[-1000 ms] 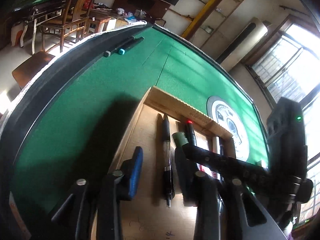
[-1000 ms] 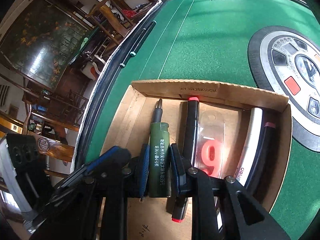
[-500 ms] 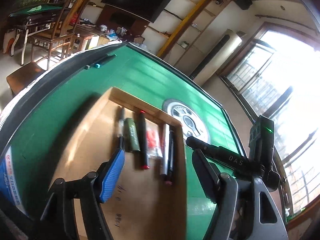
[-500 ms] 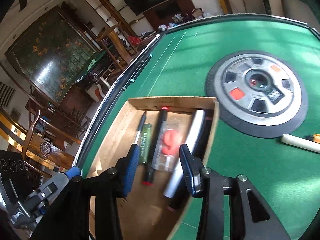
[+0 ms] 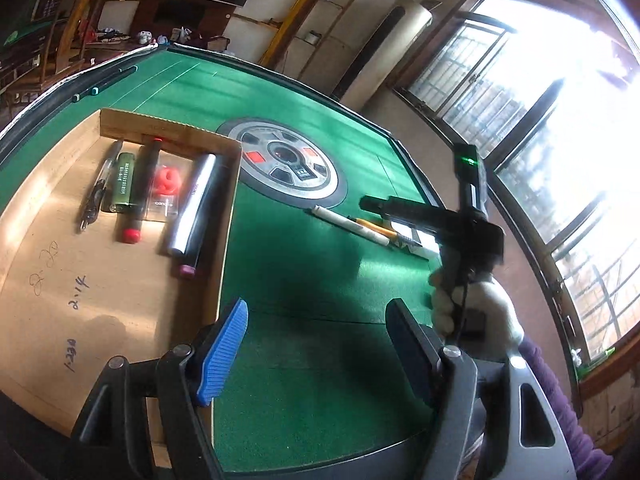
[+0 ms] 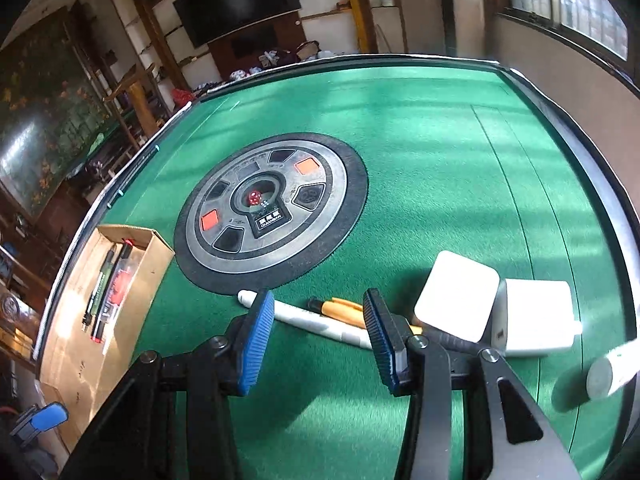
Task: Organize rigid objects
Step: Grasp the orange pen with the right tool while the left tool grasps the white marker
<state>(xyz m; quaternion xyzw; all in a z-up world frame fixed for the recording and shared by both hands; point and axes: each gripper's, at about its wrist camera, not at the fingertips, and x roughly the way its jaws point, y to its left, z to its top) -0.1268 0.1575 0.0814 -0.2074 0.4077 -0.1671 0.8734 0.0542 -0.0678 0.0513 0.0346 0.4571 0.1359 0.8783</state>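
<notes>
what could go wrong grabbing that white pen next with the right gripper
1. The white pen lies right against the orange pen, so the open right gripper may pinch or drag both.
2. The white cubes sit close by the right-hand finger and could get knocked.
3. The cardboard box already holds a tight row of pens, so a careless drop might land on them.

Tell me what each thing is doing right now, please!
Left gripper: open, empty, above the felt.
Right gripper: open, empty, above the white pen.
White pen: lying on the green table.
Orange pen: lying beside the white pen.
Cardboard box: open, pens lined up inside.
Green tube: lying in the box.
Two white blocks: on the table, side by side.
</notes>
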